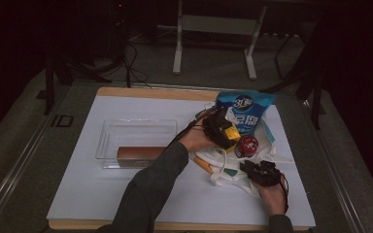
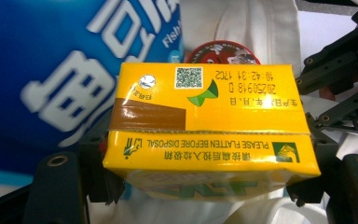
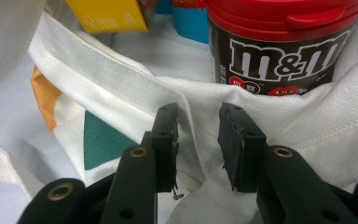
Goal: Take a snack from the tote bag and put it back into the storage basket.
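Observation:
My left gripper (image 1: 227, 131) is shut on a yellow drink carton (image 2: 205, 116), held by its two ends above a white cloth bag (image 1: 222, 168). A blue snack bag (image 1: 245, 109) stands just behind it. A brown M&M's can with a red lid (image 1: 246, 144) stands upright on the bag, right of the carton. My right gripper (image 3: 198, 130) is at the bag's near edge. Its jaws pinch a raised fold of the white cloth (image 3: 121, 93), just in front of the can (image 3: 279, 51). The carton's corner (image 3: 107, 14) shows at top left there.
A clear plastic box (image 1: 108, 141) sits at the left of the white board (image 1: 126, 194), with a brown bar (image 1: 138, 153) along its near side. The bag has orange and green printed patches. A metal stand's legs are on the floor behind the table.

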